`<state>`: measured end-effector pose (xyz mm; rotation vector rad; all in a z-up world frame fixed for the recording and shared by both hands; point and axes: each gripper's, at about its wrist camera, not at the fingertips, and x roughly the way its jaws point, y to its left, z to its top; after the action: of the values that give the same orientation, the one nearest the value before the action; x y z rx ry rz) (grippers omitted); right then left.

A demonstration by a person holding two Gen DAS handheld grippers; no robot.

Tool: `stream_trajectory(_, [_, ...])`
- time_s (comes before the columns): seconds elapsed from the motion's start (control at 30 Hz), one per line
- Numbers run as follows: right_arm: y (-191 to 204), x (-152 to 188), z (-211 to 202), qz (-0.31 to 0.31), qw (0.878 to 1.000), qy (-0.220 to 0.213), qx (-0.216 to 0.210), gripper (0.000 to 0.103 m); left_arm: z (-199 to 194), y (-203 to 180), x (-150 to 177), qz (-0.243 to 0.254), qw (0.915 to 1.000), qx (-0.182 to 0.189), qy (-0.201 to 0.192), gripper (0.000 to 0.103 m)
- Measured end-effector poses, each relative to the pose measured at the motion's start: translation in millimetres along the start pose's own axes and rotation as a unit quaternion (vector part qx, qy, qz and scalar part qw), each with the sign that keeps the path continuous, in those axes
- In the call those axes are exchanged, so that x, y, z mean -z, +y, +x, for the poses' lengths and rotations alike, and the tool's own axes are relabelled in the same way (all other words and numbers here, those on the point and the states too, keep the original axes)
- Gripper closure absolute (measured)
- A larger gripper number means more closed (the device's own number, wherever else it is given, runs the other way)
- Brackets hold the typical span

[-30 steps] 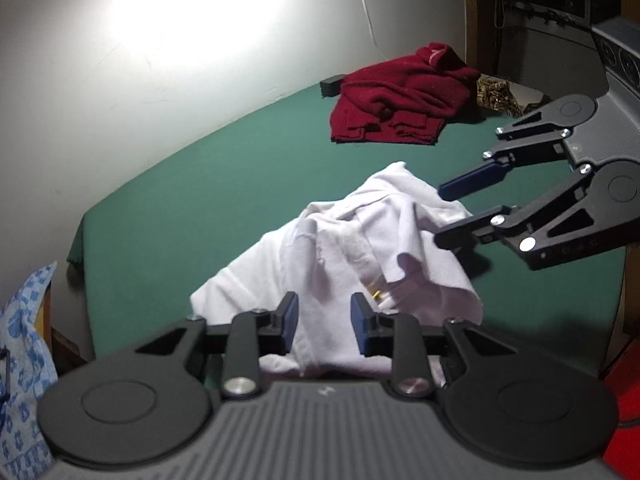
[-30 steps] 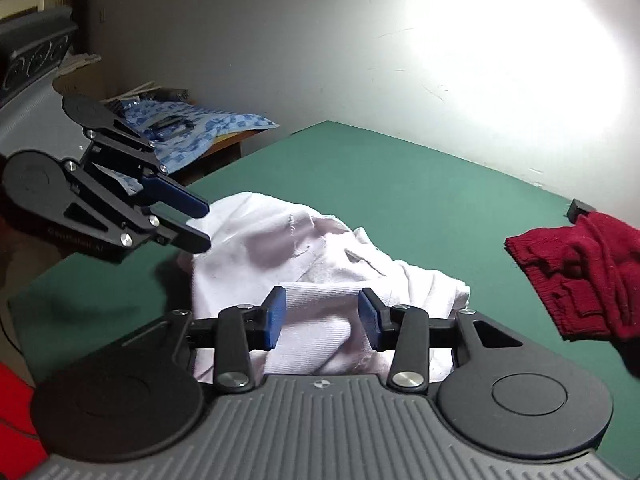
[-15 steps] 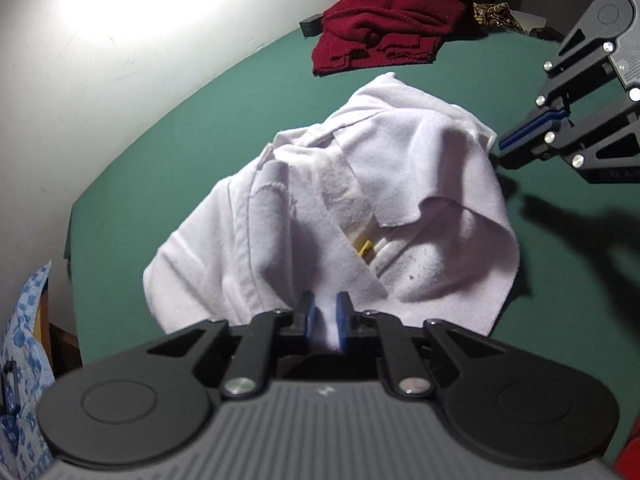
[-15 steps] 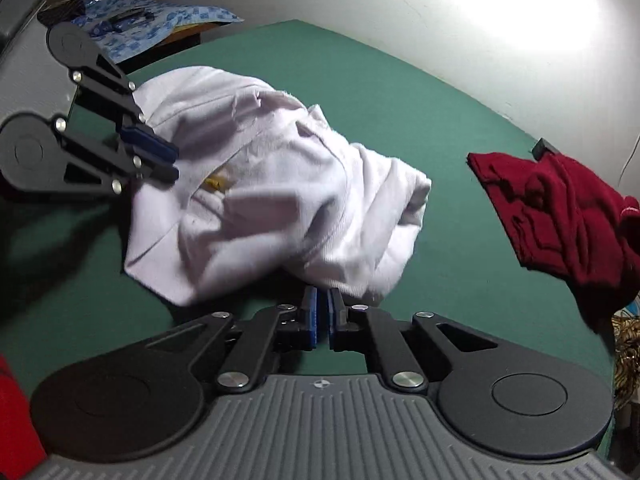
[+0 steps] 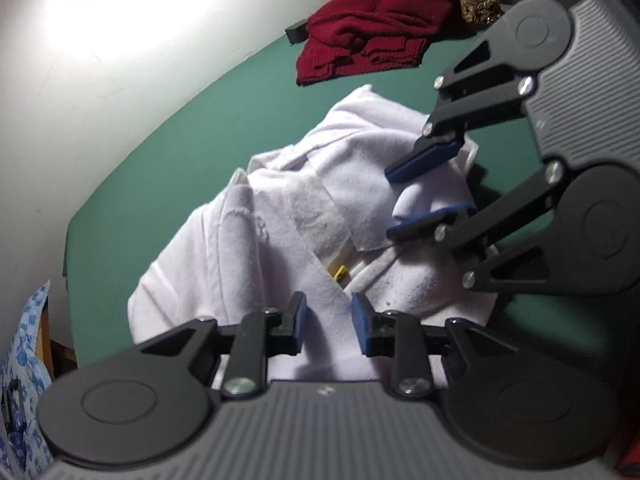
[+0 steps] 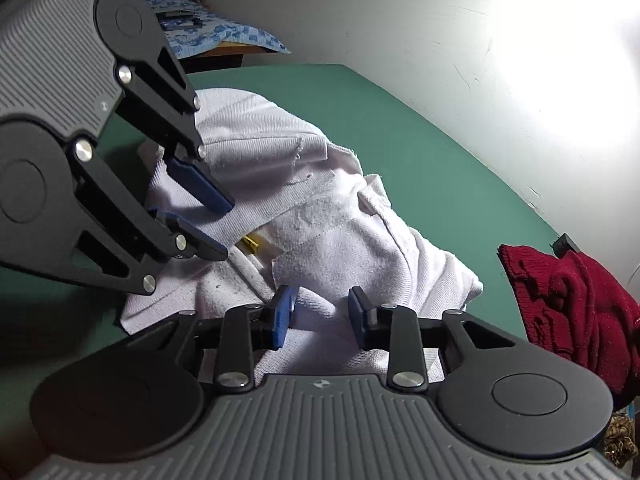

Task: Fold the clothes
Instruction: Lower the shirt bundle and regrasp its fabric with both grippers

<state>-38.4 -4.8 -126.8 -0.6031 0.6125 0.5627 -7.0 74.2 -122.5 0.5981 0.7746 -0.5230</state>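
Note:
A crumpled white shirt (image 5: 280, 232) with a small yellow tag (image 5: 339, 271) lies on the green table (image 5: 168, 152); it also shows in the right wrist view (image 6: 320, 216). My left gripper (image 5: 328, 322) is open, its blue pads over the shirt's near edge. My right gripper (image 6: 318, 318) is open above the shirt's other side. Each gripper shows in the other's view, left gripper (image 6: 226, 228) and right gripper (image 5: 390, 202), both open just over the cloth near the tag. Neither holds anything.
A dark red sweater (image 5: 380, 28) lies crumpled at the table's far end, also in the right wrist view (image 6: 576, 304). A small black block (image 5: 296, 34) sits by it. A blue patterned cloth (image 6: 208, 32) lies on furniture beyond the table. A white wall borders the table.
Both grippers were shut half a second ago and have opened. They have come closer together over the shirt, which lies a little more bunched.

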Motion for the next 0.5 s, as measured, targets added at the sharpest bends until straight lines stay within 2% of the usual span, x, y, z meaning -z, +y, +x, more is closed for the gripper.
stream_trajectory(0.03, [-3,1,-1,0.006,1.000,0.000,-0.004,0.094,0,2,1,-0.008,0.9999,0.007,0.000,0.076])
stream_trajectory(0.1, [-13,0,-12,0.033,0.999,-0.010,-0.018,0.096,-2,7,2,-0.025,0.9995,0.022,-0.002,0.094])
stream_trajectory(0.17, [-23,0,-27,0.066,0.997,-0.021,-0.031,0.097,-5,14,4,-0.038,0.9988,0.032,-0.003,0.103])
stream_trajectory(0.23, [-32,2,-39,0.096,0.994,-0.033,-0.052,0.097,-9,20,6,-0.048,0.9982,0.036,-0.004,0.103])
stream_trajectory(0.37, [-36,13,-43,0.092,0.993,-0.016,-0.071,0.096,-20,28,14,-0.050,0.9985,0.024,-0.003,0.103])
stream_trajectory(0.47, [-36,22,-35,0.078,0.995,0.010,-0.057,0.095,-23,29,15,-0.047,0.9987,0.021,0.004,0.103])
stream_trajectory(0.5, [-36,22,-35,0.078,0.995,0.007,-0.057,0.094,-25,27,11,-0.043,0.9989,0.018,-0.003,0.099])
